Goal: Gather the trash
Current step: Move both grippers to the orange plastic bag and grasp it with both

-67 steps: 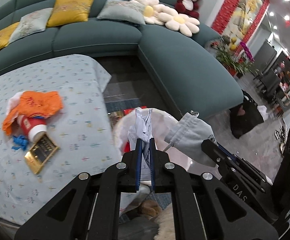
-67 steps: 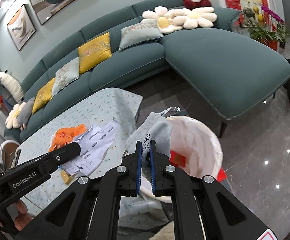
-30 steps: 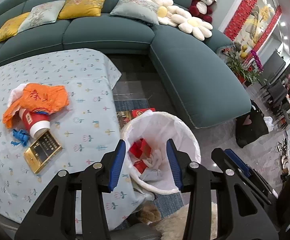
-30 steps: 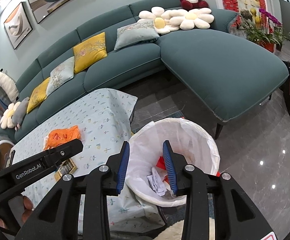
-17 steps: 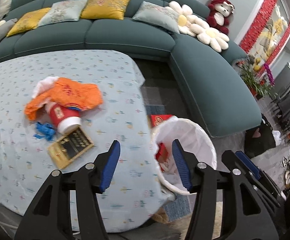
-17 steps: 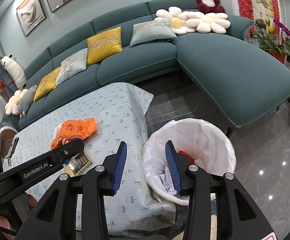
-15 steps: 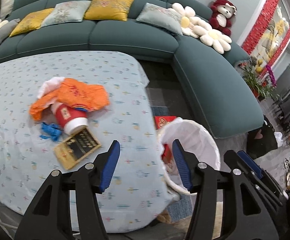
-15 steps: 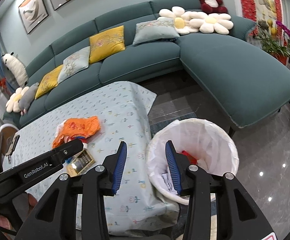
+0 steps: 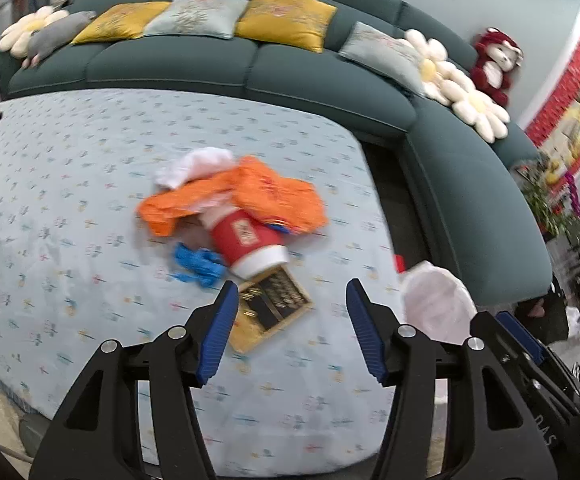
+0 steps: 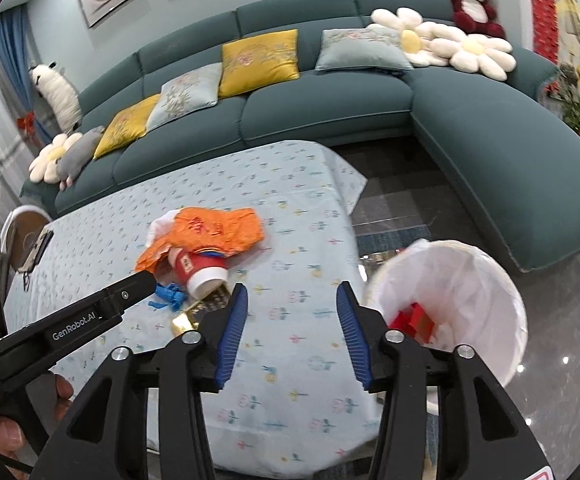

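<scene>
One crumpled orange plastic bag (image 9: 246, 196), one red paper cup (image 9: 250, 242) lying on its side with its white-rimmed mouth toward the near edge, one blue scrap (image 9: 196, 264) and one flat gold-framed box (image 9: 270, 306) are clustered mid-bench on the patterned cloth (image 9: 70, 184). Off the bench's right edge, one round bin lined with thin white plastic (image 10: 458, 300) is seen. Both the left hand-held gripper (image 9: 288, 330) and the right hand-held gripper (image 10: 290, 330) are held spread wide, with nothing grasped.

On the black arm of my left gripper (image 10: 138, 286), seen from my right wrist camera, I can read "GenRobot.AI" in white letters. On the body of my right gripper (image 9: 518, 334), low in the left wrist view, stand the letters "DAS" (the word may be cut off). The orange bag (image 10: 214, 236) carries red characters, and the red cup (image 9: 246, 240) a label; I cannot read either.
</scene>
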Action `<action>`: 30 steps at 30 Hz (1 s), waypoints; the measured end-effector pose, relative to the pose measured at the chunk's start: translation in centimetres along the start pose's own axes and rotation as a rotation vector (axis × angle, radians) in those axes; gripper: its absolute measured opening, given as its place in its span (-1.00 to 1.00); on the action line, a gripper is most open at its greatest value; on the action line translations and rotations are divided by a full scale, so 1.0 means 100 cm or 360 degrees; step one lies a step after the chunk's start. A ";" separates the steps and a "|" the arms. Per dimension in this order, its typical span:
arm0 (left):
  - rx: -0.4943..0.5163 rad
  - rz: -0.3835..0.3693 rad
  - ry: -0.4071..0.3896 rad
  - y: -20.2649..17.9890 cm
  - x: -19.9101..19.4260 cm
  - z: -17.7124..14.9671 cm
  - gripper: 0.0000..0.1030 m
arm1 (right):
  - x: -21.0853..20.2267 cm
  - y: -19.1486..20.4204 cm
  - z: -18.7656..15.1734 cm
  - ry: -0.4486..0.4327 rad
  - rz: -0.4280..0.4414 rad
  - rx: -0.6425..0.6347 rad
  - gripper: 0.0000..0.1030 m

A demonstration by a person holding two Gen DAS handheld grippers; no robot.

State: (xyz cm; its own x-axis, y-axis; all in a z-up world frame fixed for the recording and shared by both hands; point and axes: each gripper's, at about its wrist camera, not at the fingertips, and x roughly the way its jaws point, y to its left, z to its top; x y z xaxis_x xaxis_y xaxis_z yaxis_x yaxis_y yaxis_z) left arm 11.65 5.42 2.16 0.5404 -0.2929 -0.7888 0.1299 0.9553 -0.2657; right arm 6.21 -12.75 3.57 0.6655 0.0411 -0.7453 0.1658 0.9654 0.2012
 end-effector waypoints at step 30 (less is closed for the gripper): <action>-0.0094 0.0104 0.0200 0.118 0.109 0.061 0.19 | 0.181 0.109 0.046 0.0330 0.0168 -0.0157 -0.09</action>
State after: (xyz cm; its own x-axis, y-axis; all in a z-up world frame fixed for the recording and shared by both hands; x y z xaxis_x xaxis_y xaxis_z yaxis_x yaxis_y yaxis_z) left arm 24.19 13.72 -6.17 0.4371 -0.2364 -0.8678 0.0464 0.9695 -0.2407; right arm 23.43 -2.70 -4.77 0.5104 0.1849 -0.8398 0.0250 0.9730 0.2295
